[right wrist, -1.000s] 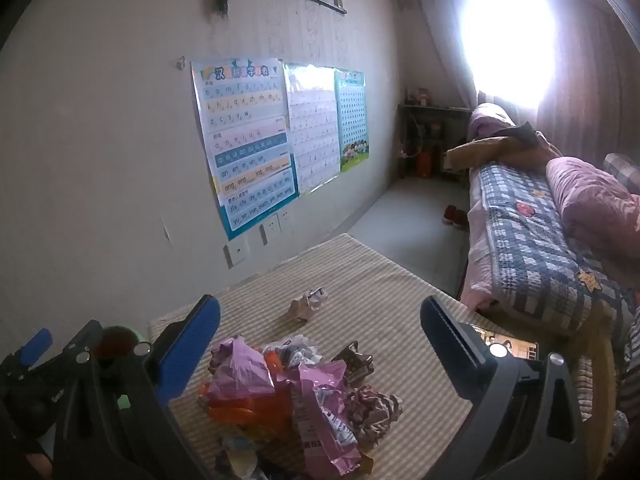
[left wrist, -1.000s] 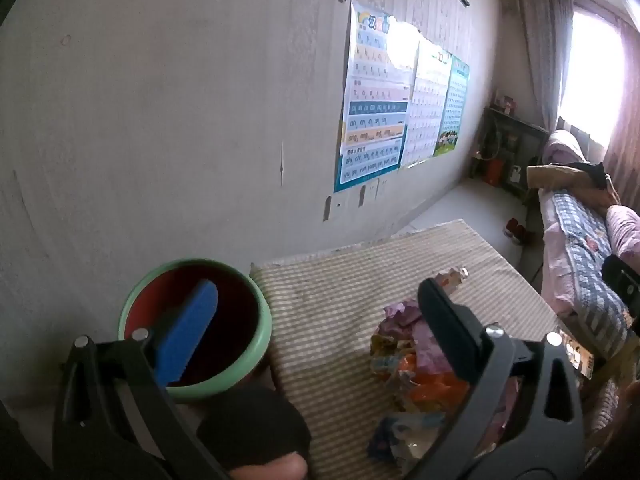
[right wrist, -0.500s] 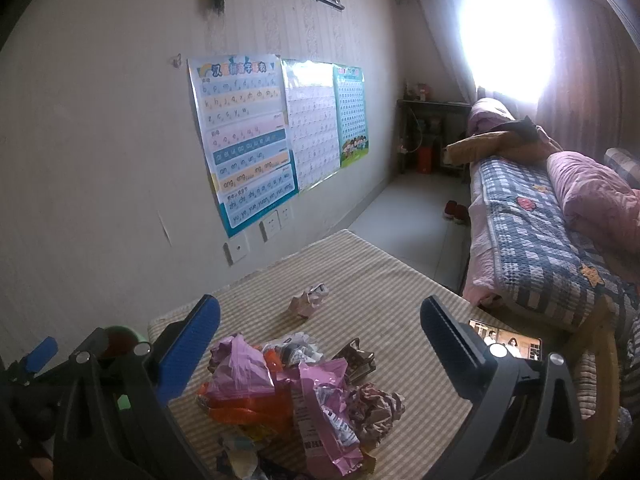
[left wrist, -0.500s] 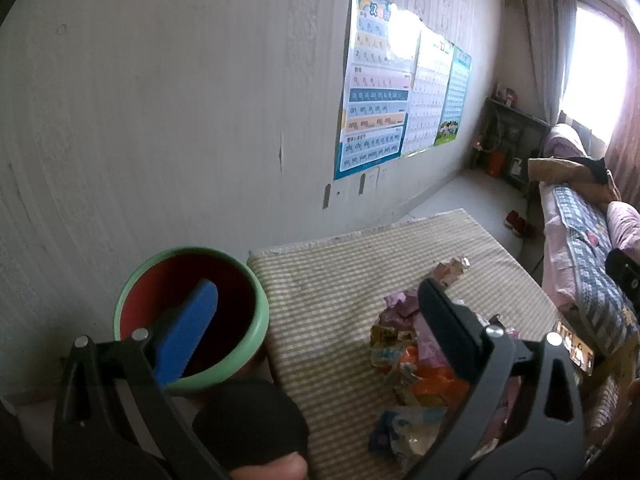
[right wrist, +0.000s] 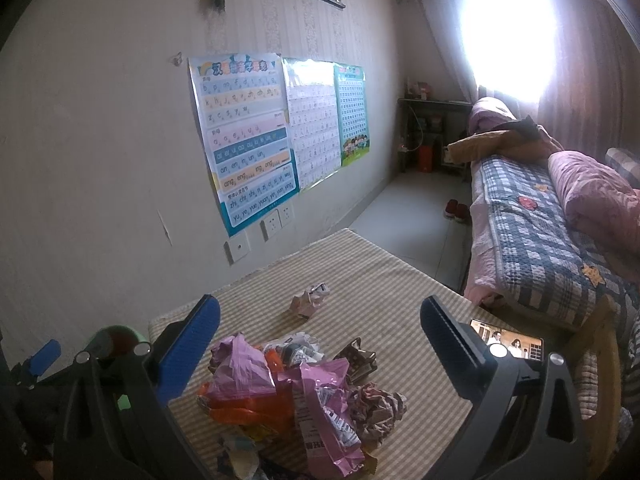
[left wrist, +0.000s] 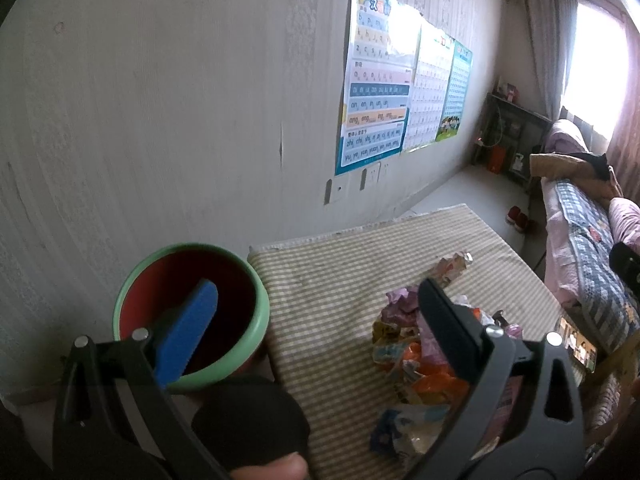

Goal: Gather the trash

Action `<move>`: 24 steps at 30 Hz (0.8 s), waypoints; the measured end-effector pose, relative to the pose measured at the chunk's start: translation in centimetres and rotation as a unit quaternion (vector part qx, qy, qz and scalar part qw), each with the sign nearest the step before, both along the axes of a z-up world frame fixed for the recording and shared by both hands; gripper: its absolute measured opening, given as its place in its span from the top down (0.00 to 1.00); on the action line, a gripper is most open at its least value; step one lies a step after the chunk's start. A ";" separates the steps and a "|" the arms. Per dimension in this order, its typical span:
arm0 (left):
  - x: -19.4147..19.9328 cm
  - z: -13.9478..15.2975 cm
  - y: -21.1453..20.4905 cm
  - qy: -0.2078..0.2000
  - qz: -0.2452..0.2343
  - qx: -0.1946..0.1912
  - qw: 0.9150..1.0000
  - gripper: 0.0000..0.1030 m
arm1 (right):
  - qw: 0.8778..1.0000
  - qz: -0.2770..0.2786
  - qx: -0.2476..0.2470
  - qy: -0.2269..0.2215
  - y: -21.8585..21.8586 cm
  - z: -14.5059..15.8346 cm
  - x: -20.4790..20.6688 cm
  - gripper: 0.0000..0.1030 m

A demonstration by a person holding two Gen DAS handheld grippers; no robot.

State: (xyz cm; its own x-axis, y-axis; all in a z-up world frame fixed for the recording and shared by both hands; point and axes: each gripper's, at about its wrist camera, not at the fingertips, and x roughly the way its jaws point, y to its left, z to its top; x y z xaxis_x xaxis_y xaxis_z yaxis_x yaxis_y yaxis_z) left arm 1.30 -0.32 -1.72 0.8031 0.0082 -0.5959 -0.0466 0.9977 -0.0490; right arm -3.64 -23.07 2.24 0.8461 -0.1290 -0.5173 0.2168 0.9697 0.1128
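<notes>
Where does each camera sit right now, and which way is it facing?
Left wrist: on the left gripper, aimed over the green-rimmed bin and table; open fingers and a dark glove show.
Right wrist: on the right gripper, facing the wrapper pile, wall and bed; open fingers show.
Shared: wrapper pile, posters, phone.

Right gripper (right wrist: 320,316) low in frame, jaws spread wide, nothing between them. Heap of crumpled wrappers (right wrist: 296,392) on striped bench (right wrist: 384,280), lower centre. Lone crumpled wrapper (right wrist: 310,300) apart from heap, further up frame. Phone (right wrist: 508,343) with lit screen at bench's right edge. Wall charts (right wrist: 248,136) upper left of centre. Bed (right wrist: 536,240) with checked quilt at right.
</notes>
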 end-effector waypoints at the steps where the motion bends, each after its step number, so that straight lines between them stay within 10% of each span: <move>1: 0.0 -0.1 0.0 0.001 0.000 0.000 1.000 0.05 | 1.000 0.001 -0.001 0.000 0.0 0.0 0.0 0.07; 24: 0.2 -0.4 -0.1 0.005 0.001 0.009 1.000 0.05 | 1.000 0.001 -0.002 0.008 0.1 -0.9 0.0 0.07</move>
State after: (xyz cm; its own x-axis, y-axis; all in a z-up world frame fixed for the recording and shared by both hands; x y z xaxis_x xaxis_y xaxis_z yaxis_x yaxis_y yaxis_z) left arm 1.54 -0.42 -2.08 0.7968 0.0200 -0.6039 -0.0483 0.9984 -0.0306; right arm -3.62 -23.00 1.37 0.8380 -0.1293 -0.5301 0.2167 0.9705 0.1059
